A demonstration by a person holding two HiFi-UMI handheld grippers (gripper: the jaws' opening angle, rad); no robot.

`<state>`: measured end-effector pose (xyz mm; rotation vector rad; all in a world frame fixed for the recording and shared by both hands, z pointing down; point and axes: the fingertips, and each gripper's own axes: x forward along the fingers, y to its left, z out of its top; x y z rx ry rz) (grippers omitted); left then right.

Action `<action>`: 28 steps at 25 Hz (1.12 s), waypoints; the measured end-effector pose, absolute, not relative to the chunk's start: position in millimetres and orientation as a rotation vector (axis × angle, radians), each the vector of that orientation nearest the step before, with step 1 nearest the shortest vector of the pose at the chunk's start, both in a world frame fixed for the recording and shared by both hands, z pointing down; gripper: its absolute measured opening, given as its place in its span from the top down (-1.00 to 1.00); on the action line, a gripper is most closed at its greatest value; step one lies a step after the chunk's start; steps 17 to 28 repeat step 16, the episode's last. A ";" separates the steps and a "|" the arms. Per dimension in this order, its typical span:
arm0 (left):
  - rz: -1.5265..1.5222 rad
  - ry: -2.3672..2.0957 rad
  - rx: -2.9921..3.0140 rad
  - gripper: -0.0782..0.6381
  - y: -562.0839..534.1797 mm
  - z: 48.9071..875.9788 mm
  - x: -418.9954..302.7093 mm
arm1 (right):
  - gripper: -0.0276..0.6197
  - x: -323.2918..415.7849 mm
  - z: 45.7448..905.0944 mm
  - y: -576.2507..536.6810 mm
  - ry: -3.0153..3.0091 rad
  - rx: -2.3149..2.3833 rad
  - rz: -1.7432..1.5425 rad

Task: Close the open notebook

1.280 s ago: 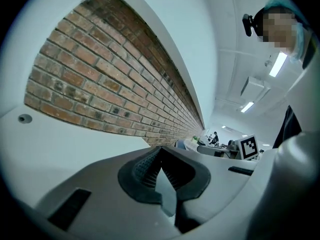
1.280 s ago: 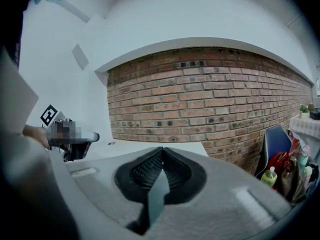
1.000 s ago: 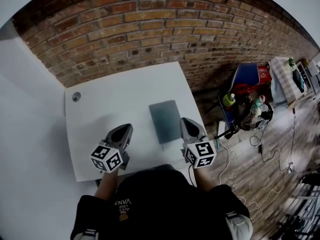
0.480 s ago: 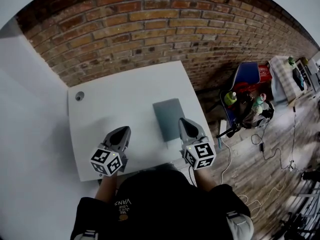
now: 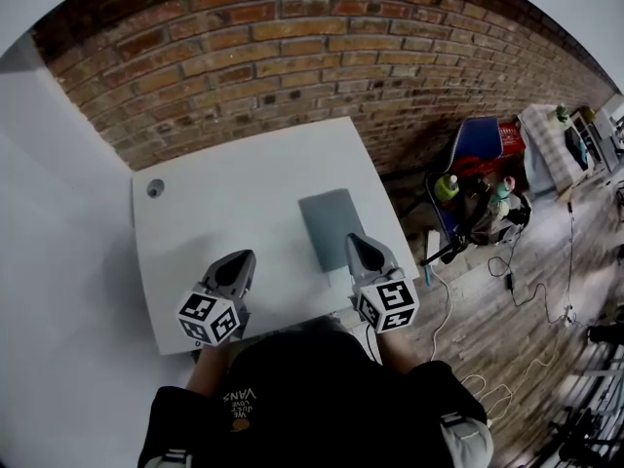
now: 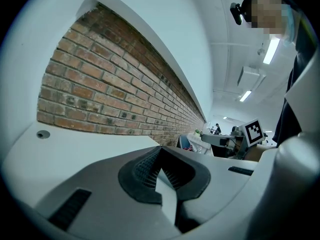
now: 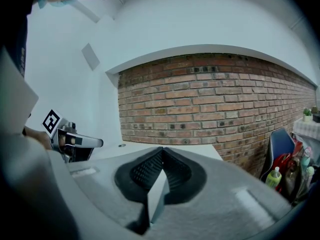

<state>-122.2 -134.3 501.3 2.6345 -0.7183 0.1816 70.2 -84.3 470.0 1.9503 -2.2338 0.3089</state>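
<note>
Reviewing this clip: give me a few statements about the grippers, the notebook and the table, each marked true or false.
1. Both the left gripper and the right gripper have their jaws together with nothing between them. True.
2. The notebook lies beside the left gripper. False: it lies on the right part of the table, just ahead of the right gripper.
3. The wall behind the table is a brick wall. True.
4. The right gripper is lifting the notebook by its cover. False: that gripper is shut on nothing, and the notebook lies flat, showing one grey cover.
</note>
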 end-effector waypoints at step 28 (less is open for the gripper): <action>0.182 -0.694 2.636 0.76 -134.4 502.7 -131.9 | 0.93 57.1 472.1 -80.4 -2.223 1.960 0.322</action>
